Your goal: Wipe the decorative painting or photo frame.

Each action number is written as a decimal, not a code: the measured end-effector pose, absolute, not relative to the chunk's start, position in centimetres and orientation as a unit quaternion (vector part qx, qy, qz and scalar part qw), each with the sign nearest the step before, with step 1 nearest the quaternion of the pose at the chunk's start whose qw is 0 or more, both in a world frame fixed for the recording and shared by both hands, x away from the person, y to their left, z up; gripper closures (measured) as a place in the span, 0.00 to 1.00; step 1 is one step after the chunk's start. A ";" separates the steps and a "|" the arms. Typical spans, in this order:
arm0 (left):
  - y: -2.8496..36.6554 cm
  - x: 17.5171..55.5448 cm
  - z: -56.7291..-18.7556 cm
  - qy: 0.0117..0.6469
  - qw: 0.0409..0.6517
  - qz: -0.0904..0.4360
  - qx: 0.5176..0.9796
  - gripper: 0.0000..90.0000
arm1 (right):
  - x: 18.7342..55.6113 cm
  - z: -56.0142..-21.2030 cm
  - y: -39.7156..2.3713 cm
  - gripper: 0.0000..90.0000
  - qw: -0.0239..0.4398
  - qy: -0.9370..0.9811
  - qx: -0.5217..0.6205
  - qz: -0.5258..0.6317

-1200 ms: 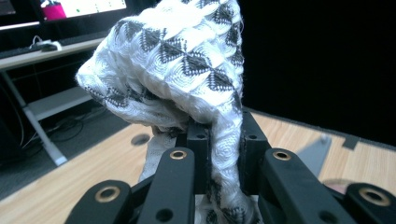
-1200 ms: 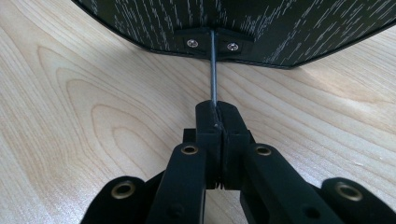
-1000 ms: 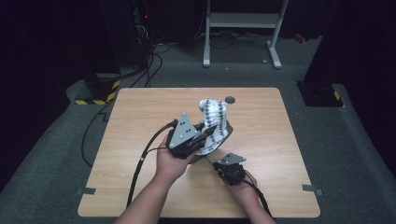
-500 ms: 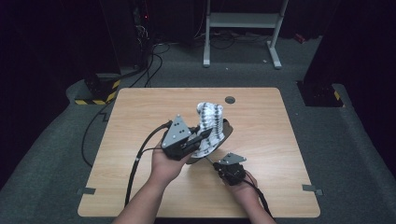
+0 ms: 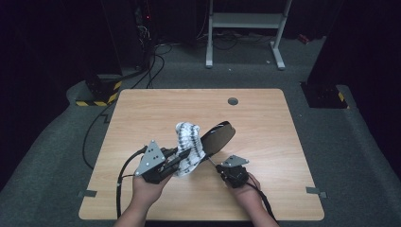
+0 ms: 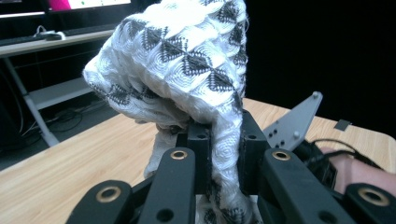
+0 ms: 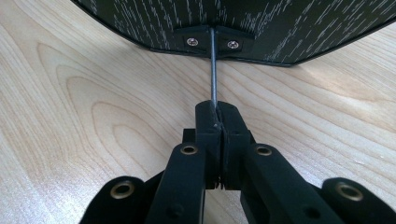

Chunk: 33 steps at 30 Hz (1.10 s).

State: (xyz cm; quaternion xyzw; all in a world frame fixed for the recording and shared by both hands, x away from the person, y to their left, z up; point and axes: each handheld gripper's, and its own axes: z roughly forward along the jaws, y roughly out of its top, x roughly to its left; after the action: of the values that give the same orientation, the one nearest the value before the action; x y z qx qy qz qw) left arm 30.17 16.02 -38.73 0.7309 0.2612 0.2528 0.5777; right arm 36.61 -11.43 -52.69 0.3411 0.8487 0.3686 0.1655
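Our left tongs [image 5: 182, 157] have swung nearer and leftward, pinching the white-and-black patterned knit cloth [image 5: 189, 144]; right tongs [image 7: 219, 114] clamp the black paddle's [image 5: 217, 136] thin metal rod [image 7: 213, 70]. Let's wipe gently, holding that rod steady.

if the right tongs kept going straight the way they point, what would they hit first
Probably the dark pan-like piece: the right tongs, shut on its thin metal rod, point straight along it to where it is screwed in. Depth is unclear.

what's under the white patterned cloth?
The white cloth with dark triangle pattern drapes over the near part of a black oval pan, held by the left gripper. The covered pan surface is hidden.
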 end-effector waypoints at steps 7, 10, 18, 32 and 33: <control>16.9 29.9 -40.8 0.279 0.562 0.251 0.737 0.88 | 36.7 -52.7 -11.5 0.99 0.163 0.849 0.343 0.368; 16.9 29.9 -41.5 0.283 0.552 0.252 0.742 0.88 | 36.7 -52.7 -11.5 0.99 0.162 0.848 0.343 0.369; 16.4 29.8 -40.1 0.275 0.568 0.265 0.729 0.87 | 36.7 -52.7 -11.5 0.99 0.161 0.848 0.345 0.369; 14.3 31.5 -37.4 0.250 0.579 0.269 0.728 0.87 | 36.7 -52.7 -11.5 0.99 0.159 0.847 0.347 0.369; 14.6 31.4 -37.7 0.252 0.582 0.267 0.726 0.87 | 36.7 -52.7 -11.5 0.99 0.159 0.848 0.346 0.369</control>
State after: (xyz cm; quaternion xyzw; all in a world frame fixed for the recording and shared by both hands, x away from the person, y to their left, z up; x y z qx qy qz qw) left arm 31.40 14.56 -37.70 0.7259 0.2522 0.2669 0.5815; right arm 36.72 -11.50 -52.72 0.3460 0.8476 0.3694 0.1592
